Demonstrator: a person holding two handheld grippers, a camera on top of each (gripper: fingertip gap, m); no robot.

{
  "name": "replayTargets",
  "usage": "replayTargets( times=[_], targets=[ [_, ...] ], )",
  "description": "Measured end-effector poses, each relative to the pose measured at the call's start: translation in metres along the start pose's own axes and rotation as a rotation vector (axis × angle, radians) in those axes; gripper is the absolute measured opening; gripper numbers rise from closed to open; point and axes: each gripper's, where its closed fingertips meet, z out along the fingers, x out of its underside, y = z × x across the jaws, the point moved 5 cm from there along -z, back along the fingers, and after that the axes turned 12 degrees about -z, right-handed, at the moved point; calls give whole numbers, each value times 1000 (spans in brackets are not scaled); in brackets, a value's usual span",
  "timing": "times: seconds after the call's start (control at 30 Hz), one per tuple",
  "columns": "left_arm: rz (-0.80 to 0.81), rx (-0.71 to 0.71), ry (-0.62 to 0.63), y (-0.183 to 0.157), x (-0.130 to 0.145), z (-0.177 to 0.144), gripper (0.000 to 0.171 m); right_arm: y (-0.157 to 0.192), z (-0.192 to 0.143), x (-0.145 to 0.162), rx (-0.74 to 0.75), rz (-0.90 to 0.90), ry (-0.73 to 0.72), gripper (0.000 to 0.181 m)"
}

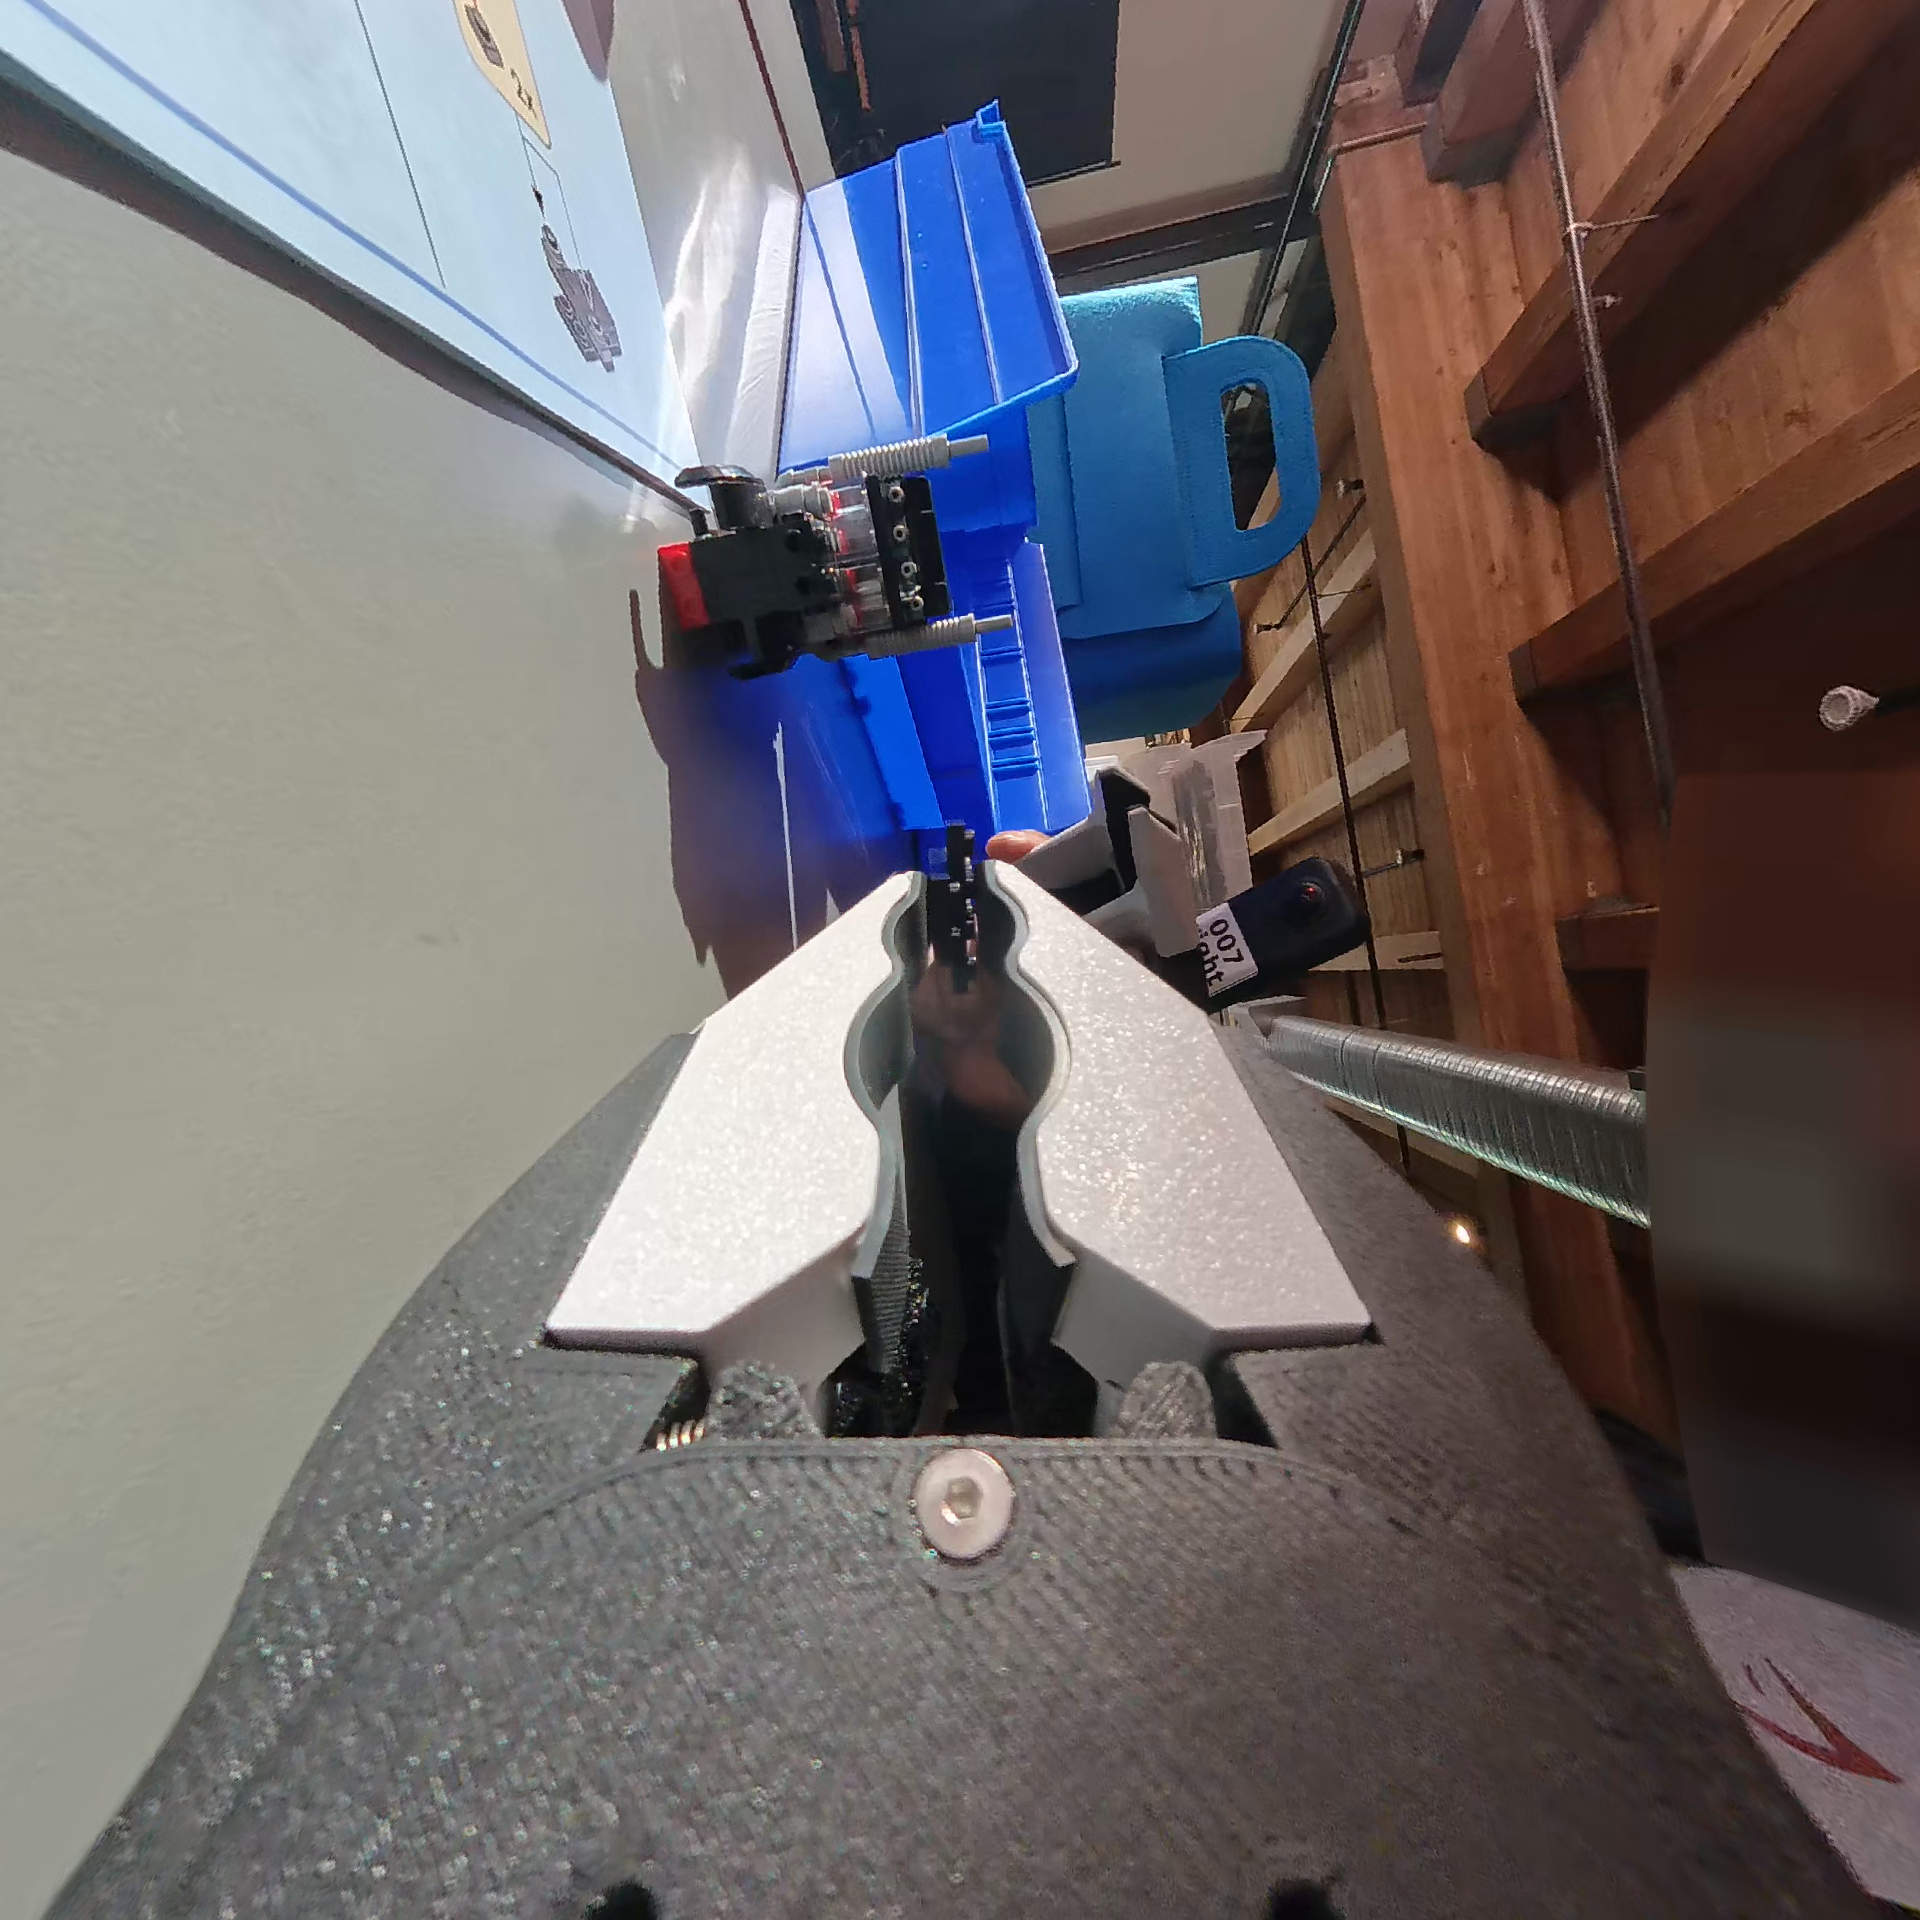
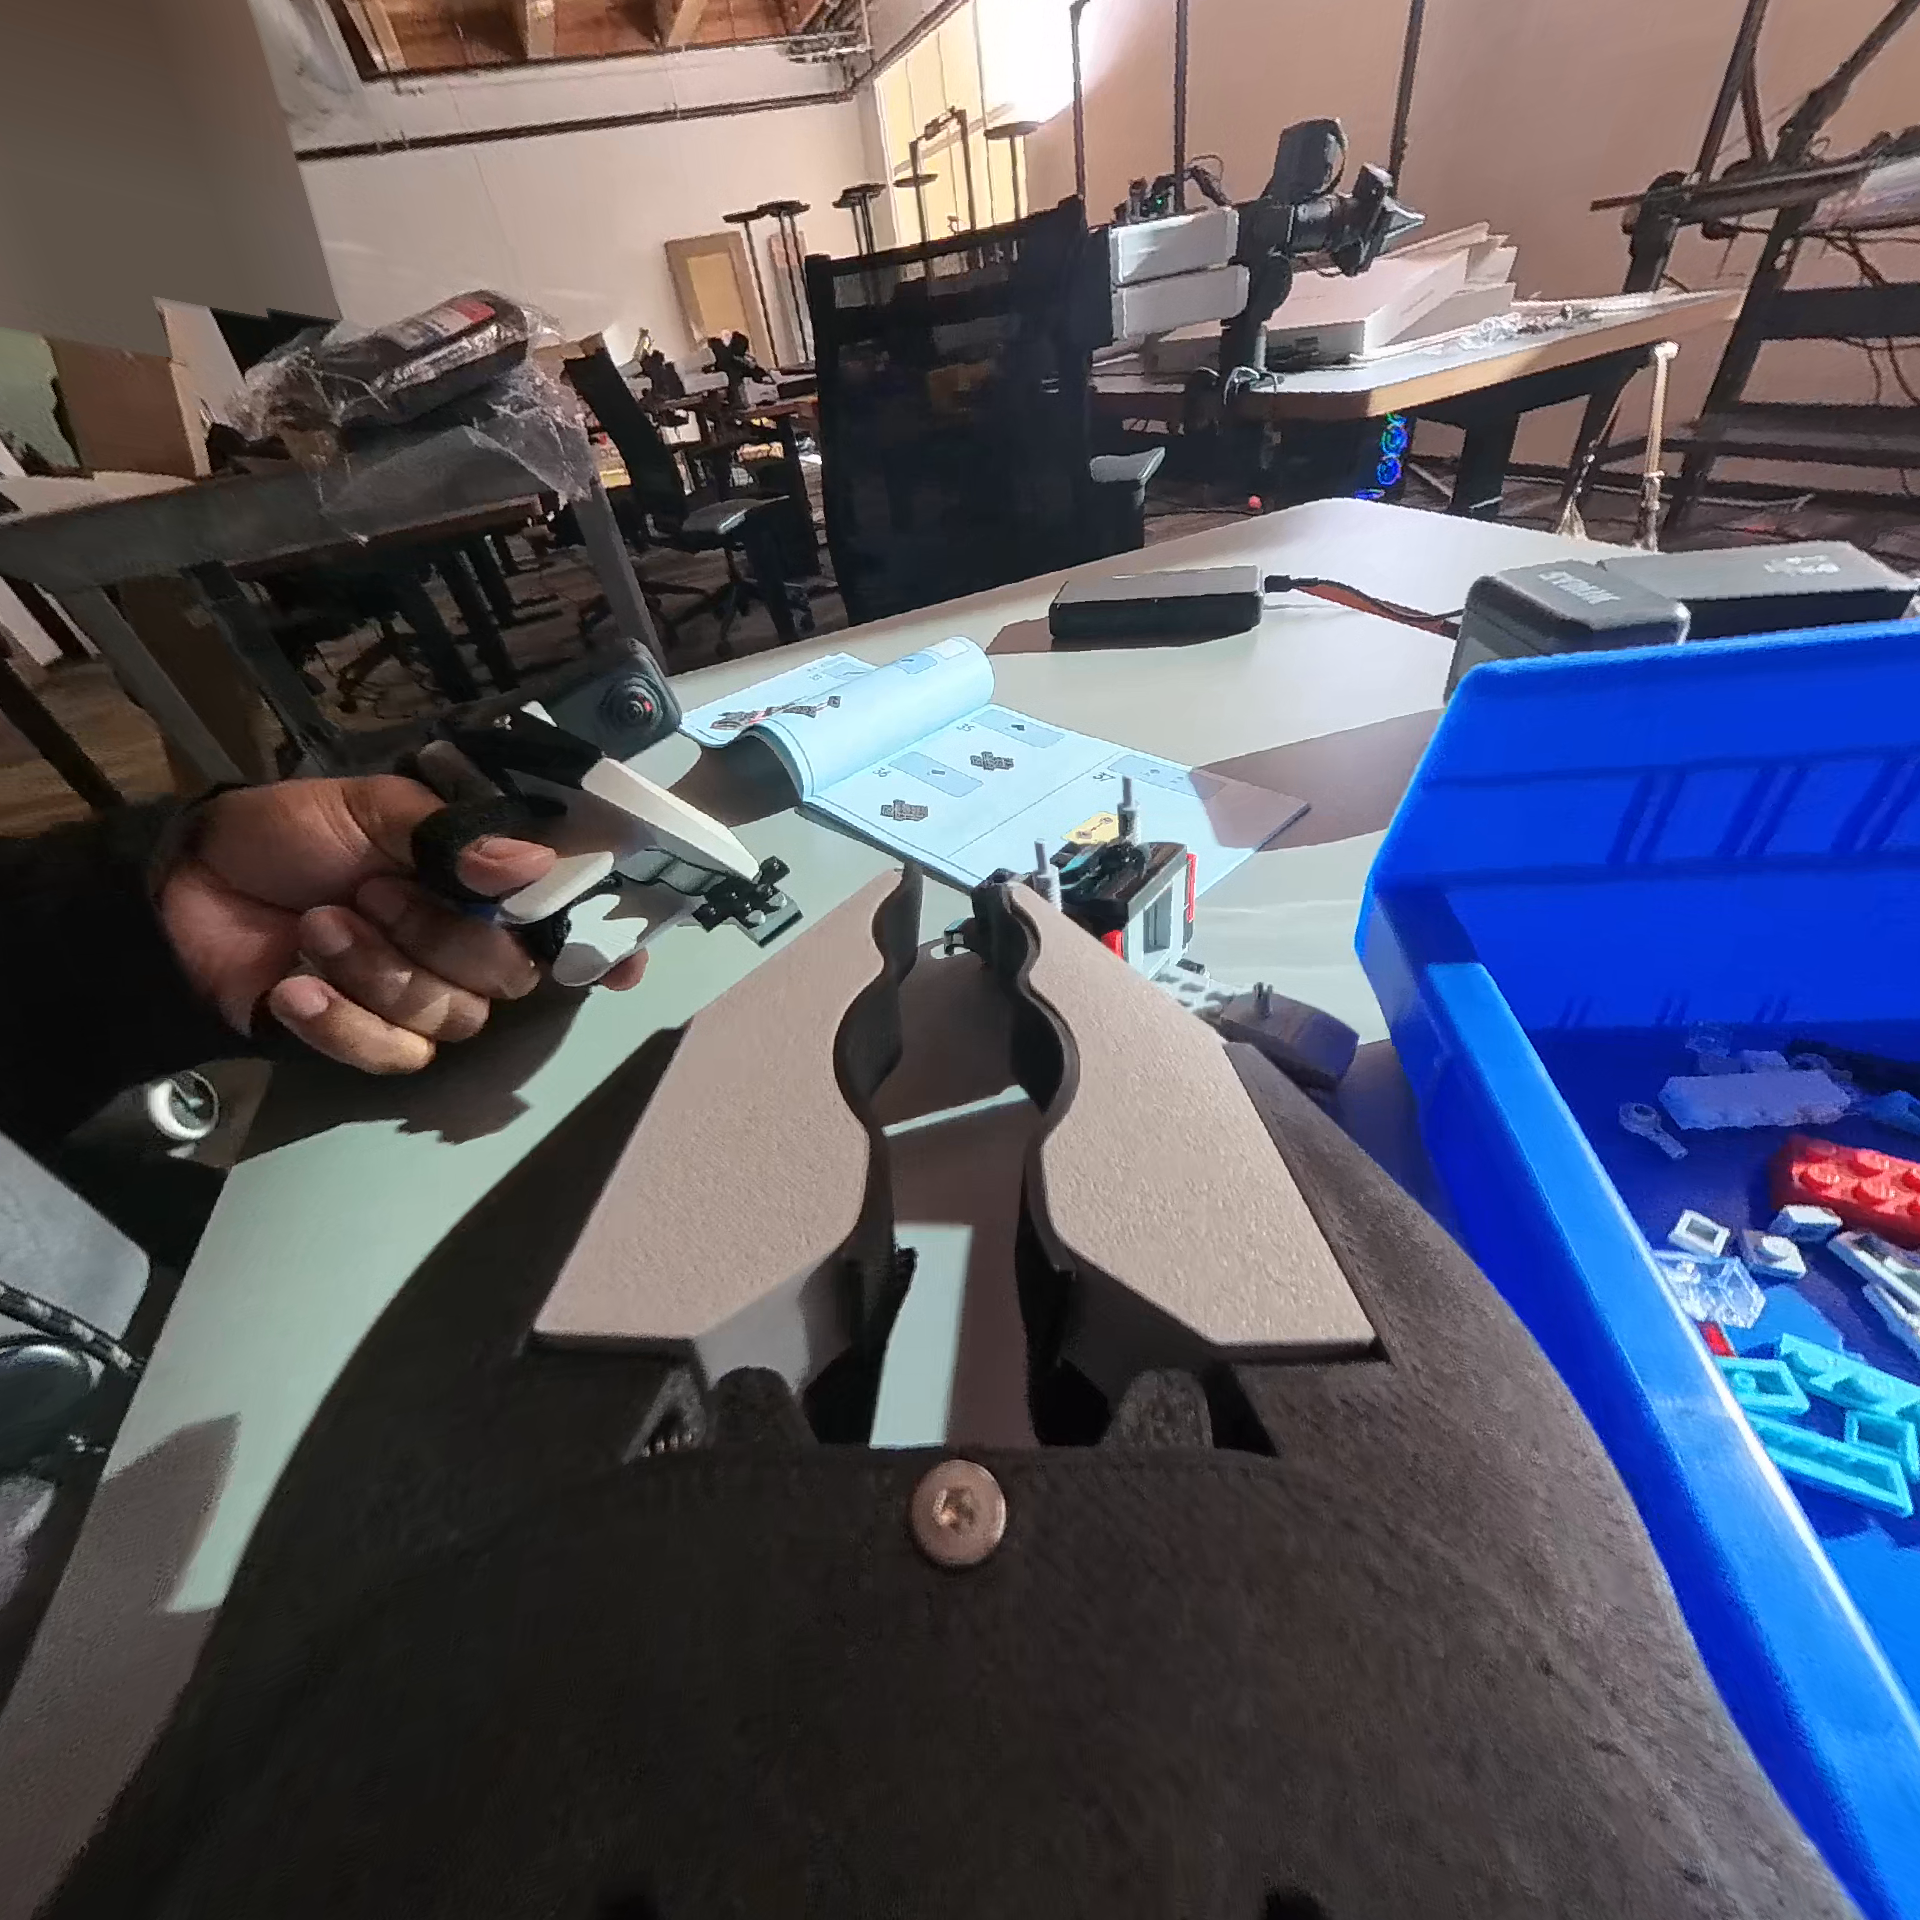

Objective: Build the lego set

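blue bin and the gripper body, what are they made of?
Blue bin: looks like moulded plastic, semi-gloss, with ribbed walls and soft highlights. Right gripper body: probably 3D-printed plastic, matte black; fine layer lines and grainy texture show around the screw.

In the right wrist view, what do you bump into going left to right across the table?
Hand holding the left gripper shut on a small black piece → open booklet → half-built lego model → blue bin of loose bricks.
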Motion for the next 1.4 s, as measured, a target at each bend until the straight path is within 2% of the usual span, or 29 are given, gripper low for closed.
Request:
replayTargets(
  times=[0.17, 0.37, 0.53, 0.67, 0.8, 0.87, 0.93, 1.0, 1.1, 1.17, 1.27, 1.4],
  targets=[
    [11, -33, -6, 2, 0, 2, 8, 2, -21, 0, 10, 105, -42, 15],
    [69, -81, -28, 2, 2, 3, 9, 19, -71, -1, 33, 154, -130, 16],
    [80, -96, -53, 2, 9, 7, 9, 29, -124, -4, 52, 208, -257, 17],
    [60, -104, -57, 5, 28, 23, 9, 26, -172, -4, 90, 276, -377, 17],
    [84, -149, -45, 7, 37, 36, 9, 30, -230, 0, 166, 246, -335, 20],
    [88, -178, -47, 10, 36, 38, 9, 32, -279, -1, 219, 169, -243, 19],
    [70, -196, -55, 13, 33, 38, 9, 25, -340, -7, 293, 62, -70, 19],
    [55, -215, -49, 16, 30, 40, 9, 9, -397, -11, 322, -73, 185, 21],
    [58, -246, -19, 19, 30, 45, 9, -32, -455, 10, 245, -225, 625, 24],
    [75, -258, 0, 19, 33, 47, 9, -51, -467, 27, 91, -223, 797, 23],
    [85, -251, 1, 18, 36, 47, 9, -65, -458, 40, -92, -249, 983, 23],
    [76, -229, -9, 17, 35, 45, 9, -79, -461, 61, -248, -293, 1193, 17]
  ],
)
